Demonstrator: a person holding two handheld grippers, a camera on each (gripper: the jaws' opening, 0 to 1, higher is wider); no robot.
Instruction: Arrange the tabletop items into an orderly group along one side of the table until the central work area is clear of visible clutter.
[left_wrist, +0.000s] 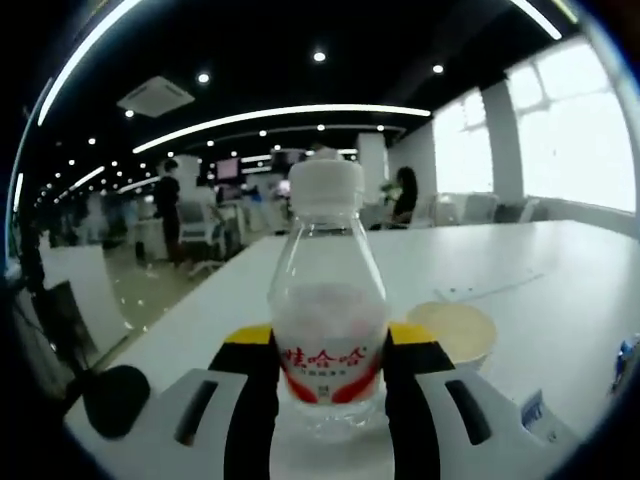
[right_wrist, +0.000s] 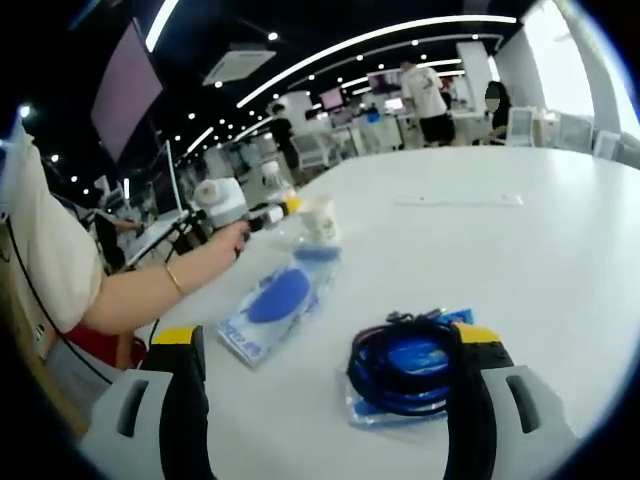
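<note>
A clear water bottle (left_wrist: 328, 300) with a white cap and a red label stands upright between the black, yellow-tipped jaws of my left gripper (left_wrist: 330, 336), which press on both its sides. A paper cup (left_wrist: 456, 334) sits just right of it on the white table (left_wrist: 520, 280). In the right gripper view a person's hand holds the left gripper (right_wrist: 272, 212) beside that cup (right_wrist: 320, 220). My right gripper (right_wrist: 330, 345) is wide open low over the table. A bagged coil of blue cable (right_wrist: 405, 375) lies by its right jaw. A blue item in a clear packet (right_wrist: 275, 305) lies further ahead.
A black object (left_wrist: 115, 400) lies at the table's left edge and a blue thing (left_wrist: 626, 360) at the far right. A flat strip (right_wrist: 458, 200) lies far across the table. Chairs, desks and people stand beyond the table.
</note>
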